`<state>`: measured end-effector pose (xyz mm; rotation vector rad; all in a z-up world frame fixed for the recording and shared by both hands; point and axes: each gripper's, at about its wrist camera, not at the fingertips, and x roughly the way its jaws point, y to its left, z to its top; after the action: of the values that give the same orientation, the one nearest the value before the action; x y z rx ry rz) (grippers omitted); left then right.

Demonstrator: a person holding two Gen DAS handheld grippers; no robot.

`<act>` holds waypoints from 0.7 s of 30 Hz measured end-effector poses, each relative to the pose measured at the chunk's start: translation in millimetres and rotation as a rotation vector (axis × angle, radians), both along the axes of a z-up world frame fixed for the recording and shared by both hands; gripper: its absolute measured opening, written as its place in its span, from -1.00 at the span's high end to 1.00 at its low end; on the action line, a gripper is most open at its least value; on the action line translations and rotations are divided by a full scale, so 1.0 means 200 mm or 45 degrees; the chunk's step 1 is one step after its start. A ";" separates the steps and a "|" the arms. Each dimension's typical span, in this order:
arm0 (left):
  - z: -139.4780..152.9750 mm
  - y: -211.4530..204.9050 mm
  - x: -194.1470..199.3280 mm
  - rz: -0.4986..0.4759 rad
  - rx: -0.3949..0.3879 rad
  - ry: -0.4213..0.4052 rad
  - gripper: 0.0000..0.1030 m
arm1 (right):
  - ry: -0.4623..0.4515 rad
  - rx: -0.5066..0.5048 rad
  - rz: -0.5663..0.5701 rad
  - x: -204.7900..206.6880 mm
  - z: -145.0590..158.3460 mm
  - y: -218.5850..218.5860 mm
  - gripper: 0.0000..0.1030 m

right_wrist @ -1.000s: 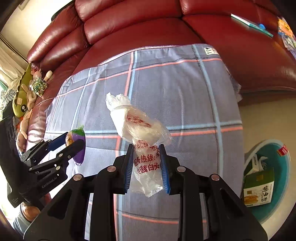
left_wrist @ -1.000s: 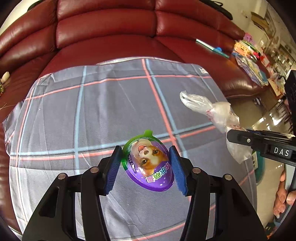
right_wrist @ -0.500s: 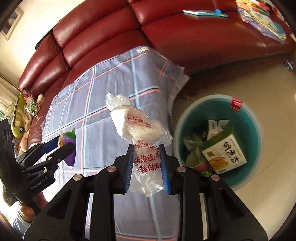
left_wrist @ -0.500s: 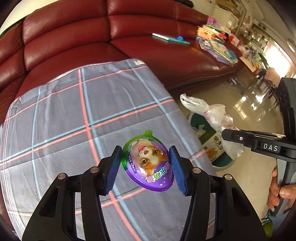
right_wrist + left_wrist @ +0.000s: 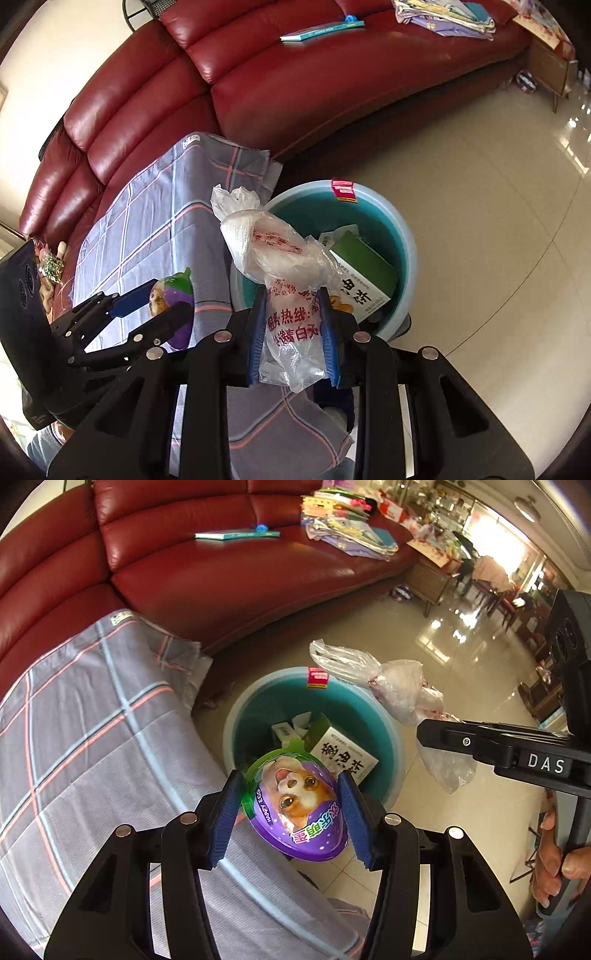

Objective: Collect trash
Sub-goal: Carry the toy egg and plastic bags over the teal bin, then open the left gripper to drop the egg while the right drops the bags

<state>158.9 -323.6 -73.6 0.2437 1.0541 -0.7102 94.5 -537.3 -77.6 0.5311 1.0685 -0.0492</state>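
Note:
My left gripper (image 5: 291, 805) is shut on a purple egg-shaped toy package (image 5: 295, 805) with a dog picture, held in the air near the front rim of a teal bin (image 5: 255, 701) on the floor. My right gripper (image 5: 291, 317) is shut on a crumpled clear plastic bag (image 5: 273, 251) with red print, held above the bin (image 5: 402, 229). The bag (image 5: 391, 686) and right gripper also show at the right of the left wrist view. The egg package (image 5: 177, 295) shows at the left of the right wrist view.
The bin holds a green and white carton (image 5: 343, 757) and other trash. A grey plaid cloth (image 5: 92, 731) covers a table to the left. A red leather sofa (image 5: 229, 572) with a book (image 5: 236, 534) and papers stands behind. Tiled floor (image 5: 498, 184) lies to the right.
Both grippers have swung right, away from over the plaid cloth towards the teal bin, each still holding its item. The bin now lies in front of both.

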 end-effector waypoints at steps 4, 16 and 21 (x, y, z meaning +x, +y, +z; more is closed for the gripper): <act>-0.10 -0.13 0.02 -0.046 0.026 0.041 -0.05 | 0.022 0.016 -0.021 -0.01 -0.04 -0.08 0.50; -0.21 -0.19 0.07 -0.002 0.127 0.005 -0.91 | 0.068 0.030 0.009 0.12 -0.11 -0.10 0.48; -0.18 -0.10 0.07 0.052 0.111 0.027 -0.91 | 0.074 0.030 0.039 0.12 -0.11 -0.06 0.47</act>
<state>173.5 -343.1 -109.0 0.2897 1.1088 -0.6320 119.2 -549.2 -100.2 0.5371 1.1350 -0.0250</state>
